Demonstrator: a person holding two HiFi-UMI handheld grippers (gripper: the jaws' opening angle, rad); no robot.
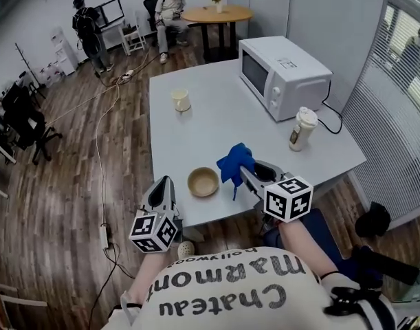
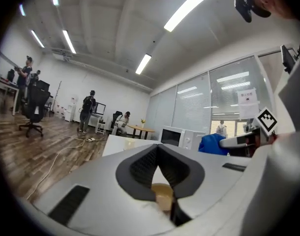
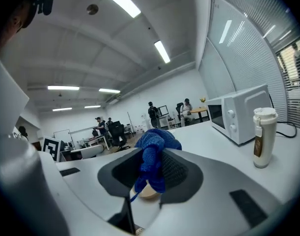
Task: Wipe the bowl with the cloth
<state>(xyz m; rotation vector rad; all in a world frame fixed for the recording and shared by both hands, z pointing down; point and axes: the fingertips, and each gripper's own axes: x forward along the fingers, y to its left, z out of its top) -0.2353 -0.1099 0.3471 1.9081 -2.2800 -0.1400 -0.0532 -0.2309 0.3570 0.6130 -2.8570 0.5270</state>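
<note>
Blue cloth (image 1: 235, 162) is bunched up and pinched between the jaws of the right tool (image 1: 245, 175), which press together on it. In the right gripper view a fold bulges above the pads and a loose end droops below them. A tan bowl (image 1: 203, 181) stands upright on the pale desk (image 1: 196, 129), close to its near edge. In the head view it lies between the two tools. The cloth hangs just to the bowl's right, and no view settles whether the two touch. The left tool (image 1: 163, 185) is at the bowl's left, over the desk's near left corner. Its jaws are pressed together tip to tip with nothing between them, and in the left gripper view the bowl shows beyond them, under the meeting tips. Farther back on the desk a white microwave (image 1: 282, 74) sits at the right, with a lidded bottle (image 1: 303, 129) just in front of it near the right edge. A pale cup (image 1: 181, 100) stands well apart toward the left.
</note>
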